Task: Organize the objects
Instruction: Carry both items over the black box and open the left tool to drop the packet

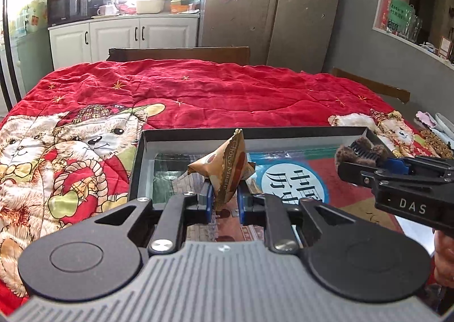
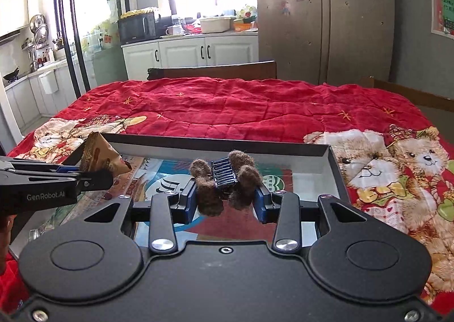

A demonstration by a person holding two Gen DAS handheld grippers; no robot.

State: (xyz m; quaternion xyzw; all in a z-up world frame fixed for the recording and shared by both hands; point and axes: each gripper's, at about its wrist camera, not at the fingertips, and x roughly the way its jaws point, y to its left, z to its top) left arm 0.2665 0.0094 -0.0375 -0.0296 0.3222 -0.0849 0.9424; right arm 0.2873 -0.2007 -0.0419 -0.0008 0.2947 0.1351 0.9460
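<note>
My left gripper (image 1: 224, 197) is shut on a tan, pyramid-shaped snack packet (image 1: 227, 168), held upright over the left half of a shallow open box (image 1: 136, 168) with a printed colourful bottom. That packet (image 2: 99, 157) and the left gripper (image 2: 93, 177) also show at the left edge of the right wrist view. My right gripper (image 2: 227, 194) is shut on a brown fuzzy hair claw clip (image 2: 227, 177) with dark teeth, above the middle of the box (image 2: 334, 168). In the left wrist view the clip (image 1: 360, 153) and right gripper (image 1: 357, 163) come in from the right.
The box lies on a table spread with a red quilt (image 1: 198, 94) printed with teddy bears. Dark wooden chairs (image 1: 178, 53) stand at the far side and right. Small items (image 1: 434, 134) lie at the table's right edge. A person's hand (image 1: 444, 259) shows at right.
</note>
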